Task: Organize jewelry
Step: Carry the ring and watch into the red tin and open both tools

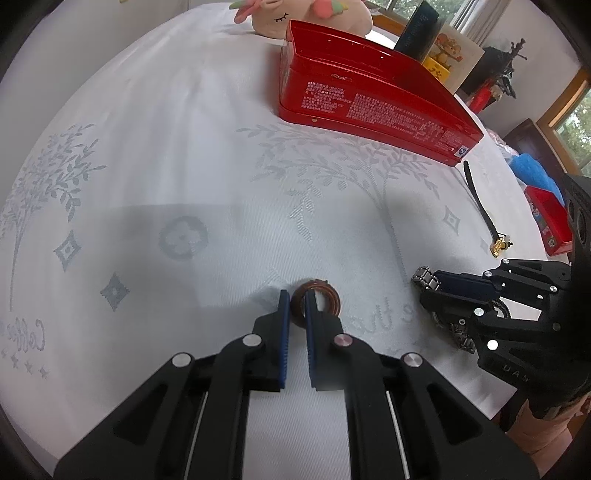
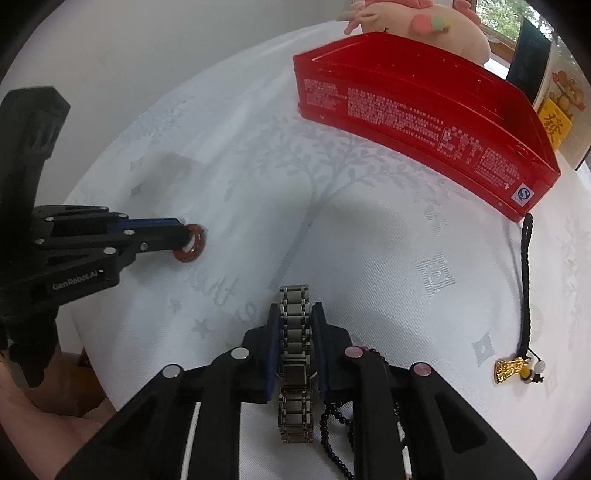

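A reddish-brown ring lies on the white patterned tablecloth, and my left gripper is shut on its rim, one finger reaching inside the hoop. From the right wrist view the same ring sits at the left gripper's tips. My right gripper is shut on a silver metal watch that lies lengthwise between its blue pads. A black bead necklace trails under its right finger. In the left wrist view the right gripper holds the watch links at far right.
An open red tin stands behind both grippers, a plush toy beyond it. A black cord with a gold charm lies to the right. A small red box sits near the right edge. A hand shows at lower left.
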Available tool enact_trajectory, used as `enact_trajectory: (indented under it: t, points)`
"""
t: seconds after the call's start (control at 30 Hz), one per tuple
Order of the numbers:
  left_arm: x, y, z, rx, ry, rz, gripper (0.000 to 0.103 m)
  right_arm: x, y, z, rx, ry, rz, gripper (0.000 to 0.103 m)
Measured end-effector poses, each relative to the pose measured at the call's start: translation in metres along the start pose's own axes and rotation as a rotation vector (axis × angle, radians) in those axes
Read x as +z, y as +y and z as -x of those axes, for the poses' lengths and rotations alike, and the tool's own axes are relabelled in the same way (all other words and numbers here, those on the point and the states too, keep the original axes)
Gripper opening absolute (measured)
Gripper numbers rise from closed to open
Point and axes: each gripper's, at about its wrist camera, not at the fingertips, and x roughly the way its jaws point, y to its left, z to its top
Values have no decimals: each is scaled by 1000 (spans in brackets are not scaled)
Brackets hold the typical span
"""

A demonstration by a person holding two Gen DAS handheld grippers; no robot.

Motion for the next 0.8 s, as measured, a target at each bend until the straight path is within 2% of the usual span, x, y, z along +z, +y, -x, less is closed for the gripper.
enact_trajectory:
  t: [0.23,0.47,0.8]
  points:
    - [0,-1,2,-21,-8,2,6,-5,-14,23,81,-70,-62,16]
    - [4,-7,16,-36,-50,-5,6,-6,-28,57,141,-162,-111,16]
    - [20,-23,35,-51,-104,-32,6,-3,-41,96,125,-260,-139,16]
